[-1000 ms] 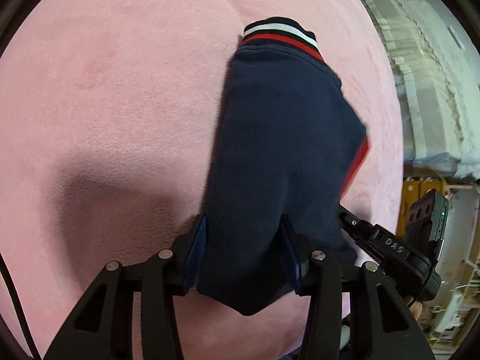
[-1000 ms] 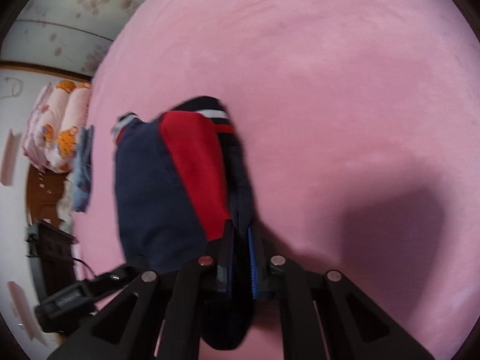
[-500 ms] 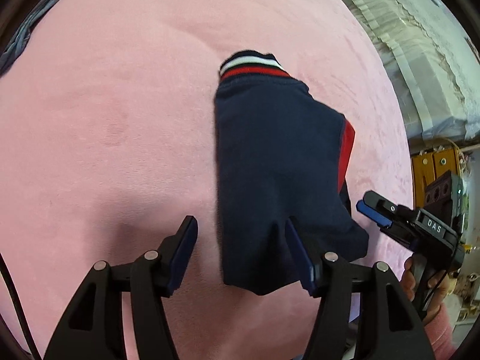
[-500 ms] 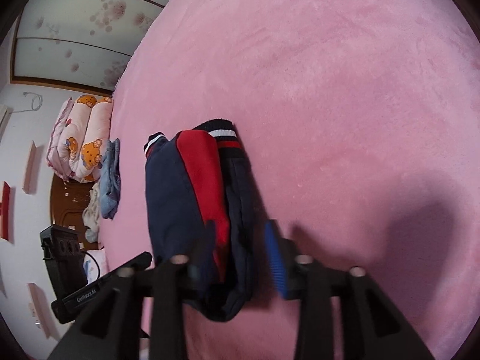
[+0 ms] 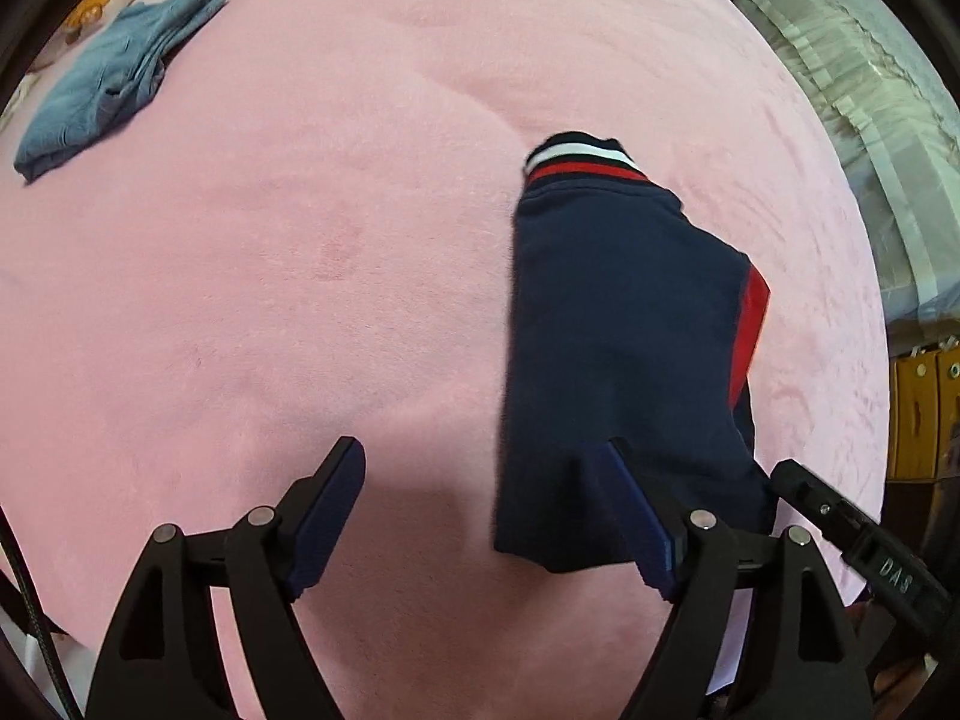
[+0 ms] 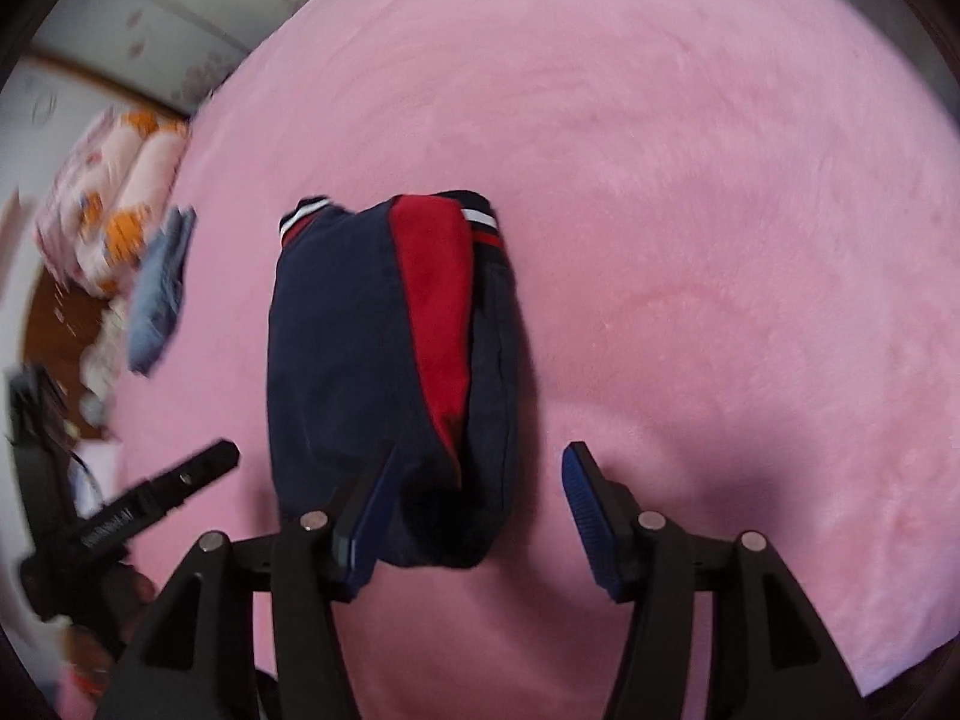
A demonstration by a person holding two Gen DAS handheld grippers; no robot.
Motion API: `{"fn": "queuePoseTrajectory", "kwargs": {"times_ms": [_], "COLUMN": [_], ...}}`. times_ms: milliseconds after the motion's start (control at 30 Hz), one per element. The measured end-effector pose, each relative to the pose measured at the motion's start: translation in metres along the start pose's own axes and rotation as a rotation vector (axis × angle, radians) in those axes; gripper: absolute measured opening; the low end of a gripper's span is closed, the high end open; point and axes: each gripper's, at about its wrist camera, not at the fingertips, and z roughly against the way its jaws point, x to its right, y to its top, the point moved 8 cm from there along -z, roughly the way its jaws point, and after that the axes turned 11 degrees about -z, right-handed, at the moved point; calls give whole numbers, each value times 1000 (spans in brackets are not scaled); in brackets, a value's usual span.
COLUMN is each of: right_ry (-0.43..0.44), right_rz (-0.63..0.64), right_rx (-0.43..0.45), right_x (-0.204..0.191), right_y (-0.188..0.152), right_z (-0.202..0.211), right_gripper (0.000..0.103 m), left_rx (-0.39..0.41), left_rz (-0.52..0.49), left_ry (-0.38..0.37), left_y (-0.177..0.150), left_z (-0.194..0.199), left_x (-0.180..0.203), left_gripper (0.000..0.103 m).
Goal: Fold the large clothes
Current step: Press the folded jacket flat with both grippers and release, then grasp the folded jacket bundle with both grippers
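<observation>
A folded navy garment (image 5: 618, 360) with a red panel and a red and white striped cuff lies flat on the pink blanket (image 5: 270, 276). My left gripper (image 5: 486, 462) is open and empty, just left of the garment's near end, its right finger over the cloth edge. In the right wrist view the same garment (image 6: 390, 360) lies ahead. My right gripper (image 6: 480, 474) is open and empty over its near right edge. Each gripper shows at the edge of the other's view.
A folded blue-grey cloth (image 5: 114, 66) lies at the far left of the blanket, next to a rolled quilt with orange bears (image 6: 114, 192). A white lace curtain (image 5: 852, 78) hangs beyond the right edge. The blanket's near edge is close below me.
Both grippers have opened and let go of the navy garment, which now lies on the blanket. Both have pulled back and risen, so more of the bed shows.
</observation>
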Motion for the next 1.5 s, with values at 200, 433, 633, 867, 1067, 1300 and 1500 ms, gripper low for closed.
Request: {"fn": "queuePoseTrajectory", "kwargs": {"times_ms": [200, 433, 633, 867, 1067, 1300, 1500], "right_ry": [-114, -141, -142, -133, -76, 37, 164], "right_rz": [73, 82, 70, 70, 36, -135, -263], "right_rx": [59, 47, 32, 34, -7, -125, -201], "right_x": [-13, -23, -27, -33, -27, 9, 30], "right_y": [-7, -12, -15, -12, -7, 1, 5], "right_z": [10, 11, 16, 20, 10, -30, -60], "right_gripper": [67, 80, 86, 90, 89, 89, 89], "left_rx": [-38, -50, -59, -71, -106, -173, -180], "left_rz": [-47, -86, -81, -72, -79, -23, 71], "left_ry": [12, 53, 48, 28, -27, -165, -292], "left_y": [-13, -20, -20, -17, -16, -24, -24], "left_z": [7, 11, 17, 15, -2, -38, -61], "left_x": [7, 14, 9, 8, 7, 6, -1], "left_gripper": [89, 96, 98, 98, 98, 98, 96]}}
